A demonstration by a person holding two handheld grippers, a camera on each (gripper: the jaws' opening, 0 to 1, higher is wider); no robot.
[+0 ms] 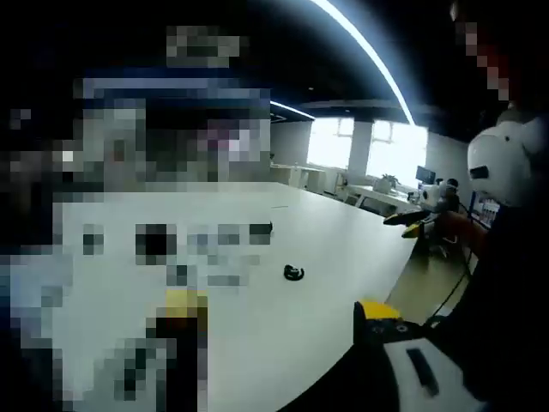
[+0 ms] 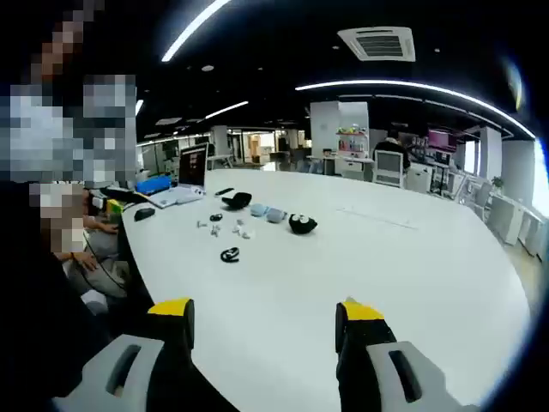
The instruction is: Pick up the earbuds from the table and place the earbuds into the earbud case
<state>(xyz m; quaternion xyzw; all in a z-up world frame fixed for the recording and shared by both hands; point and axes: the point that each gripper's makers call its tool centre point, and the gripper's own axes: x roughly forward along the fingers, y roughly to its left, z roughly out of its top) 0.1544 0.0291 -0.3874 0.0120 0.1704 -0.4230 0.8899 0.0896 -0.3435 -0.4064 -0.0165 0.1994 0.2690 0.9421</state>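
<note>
In the right gripper view, small white earbuds (image 2: pixel 240 230) lie on the white table (image 2: pixel 412 275), with another white piece (image 2: pixel 213 225) just left of them. A black rounded case (image 2: pixel 302 225) sits to their right, and two pale blue-grey cases (image 2: pixel 266 212) lie behind. A small black coiled item (image 2: pixel 229 255) lies nearer; it is also on the table (image 1: pixel 257 232) in the left gripper view (image 1: pixel 293 273). My right gripper (image 2: pixel 266 313) is open and empty, well short of these things. My left gripper (image 1: pixel 281 313) is open and empty too.
A laptop (image 2: pixel 184 184), a blue box (image 2: pixel 154 183), a black mouse (image 2: pixel 144 213) and another black case (image 2: pixel 236 200) sit at the table's far left. A person's hand (image 2: pixel 81 233) rests there. A person (image 1: pixel 506 257) stands at the table's right edge.
</note>
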